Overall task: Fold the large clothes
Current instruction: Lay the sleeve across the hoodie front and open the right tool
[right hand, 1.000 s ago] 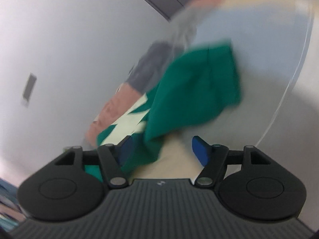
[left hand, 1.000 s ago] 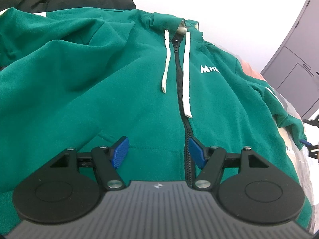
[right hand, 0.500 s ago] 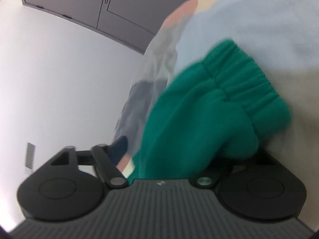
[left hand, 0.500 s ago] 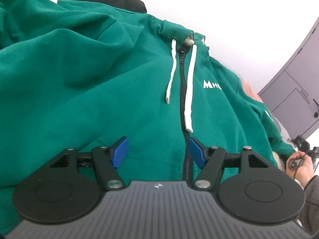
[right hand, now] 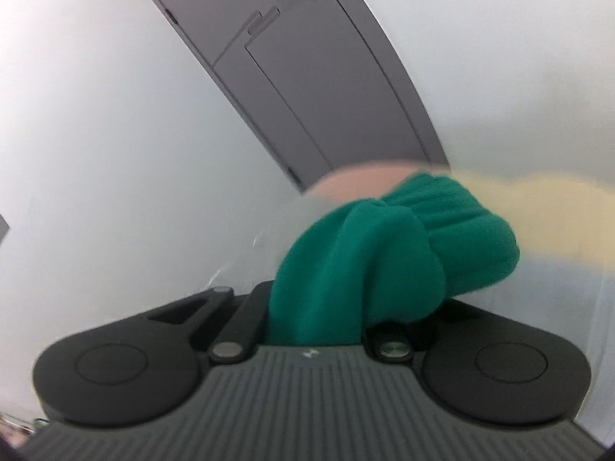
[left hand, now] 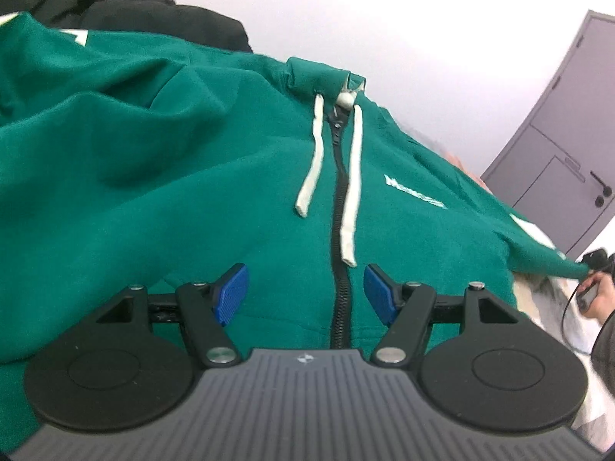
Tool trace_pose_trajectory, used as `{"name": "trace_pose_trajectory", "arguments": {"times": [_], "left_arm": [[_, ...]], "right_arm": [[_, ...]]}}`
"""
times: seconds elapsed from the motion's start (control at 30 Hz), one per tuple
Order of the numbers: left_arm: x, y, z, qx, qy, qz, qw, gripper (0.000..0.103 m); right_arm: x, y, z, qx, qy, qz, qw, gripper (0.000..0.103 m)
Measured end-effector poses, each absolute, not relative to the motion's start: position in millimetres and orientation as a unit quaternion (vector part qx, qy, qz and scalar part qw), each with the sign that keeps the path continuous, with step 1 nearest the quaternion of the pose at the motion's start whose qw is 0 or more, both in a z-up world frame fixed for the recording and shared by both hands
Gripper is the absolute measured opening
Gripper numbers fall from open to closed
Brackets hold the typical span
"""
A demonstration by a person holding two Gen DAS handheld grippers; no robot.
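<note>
My left gripper (left hand: 306,292) hung spread over the green hoodie (left hand: 161,192), zipper (left hand: 339,253) btwn its fingers. Right gripper (right hand: 319,322) was pinching the hoodie's cuff (right hand: 384,257), which bunched up just ahead of it.

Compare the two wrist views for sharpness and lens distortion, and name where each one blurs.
Left wrist view: the green hoodie and its zipper are sharp; the grey door bows at the edge. Right wrist view: the green cuff in the right gripper is soft, the background smeared, and the door curves strongly.
</note>
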State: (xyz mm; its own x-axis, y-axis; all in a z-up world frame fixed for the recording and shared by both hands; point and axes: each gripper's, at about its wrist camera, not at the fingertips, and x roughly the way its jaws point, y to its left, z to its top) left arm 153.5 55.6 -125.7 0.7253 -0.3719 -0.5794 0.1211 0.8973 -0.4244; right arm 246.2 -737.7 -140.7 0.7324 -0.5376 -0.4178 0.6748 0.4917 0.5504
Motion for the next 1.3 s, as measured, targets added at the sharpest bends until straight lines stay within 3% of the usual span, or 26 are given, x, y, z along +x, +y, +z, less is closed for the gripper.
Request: {"name": "trace_pose_trajectory", "arguments": {"times": [0.2, 0.47, 0.7, 0.9, 1.1, 1.3], "left_arm": [[162.0, 41.6, -132.0, -0.127, 0.378, -0.115, 0.91, 0.071], [164.9, 50.2, -118.9, -0.137, 0.387, -0.113, 0.905, 0.071], [141.5, 73.1, -90.4, -0.145, 0.367, -0.121, 0.911, 0.071], [130.5, 98.6, -76.6, -0.161, 0.346, -0.107, 0.918, 0.071], [127.2, 131.5, -65.0, -0.187, 0.323, -0.083, 0.924, 0.071], [123.8, 174.3, -55.3, -0.255, 0.304, -0.08, 0.914, 0.071]], "right_arm": [[268.6, -751.0, -144.1, 0.31, 0.119, -0.364, 0.87, 0.005], [255.7, -696.0, -73.8, 0.213, 0.087, -0.303, 0.925, 0.006], [238.3, -575.3, 33.9, 0.062, 0.042, -0.233, 0.97, 0.006], [216.2, -436.8, 80.4, -0.037, 0.004, -0.143, 0.989, 0.009], [211.7, -319.2, 83.3, -0.115, 0.003, -0.044, 0.992, 0.009], [201.2, -221.4, 31.5, -0.143, 0.037, 0.026, 0.989, 0.009]]}}
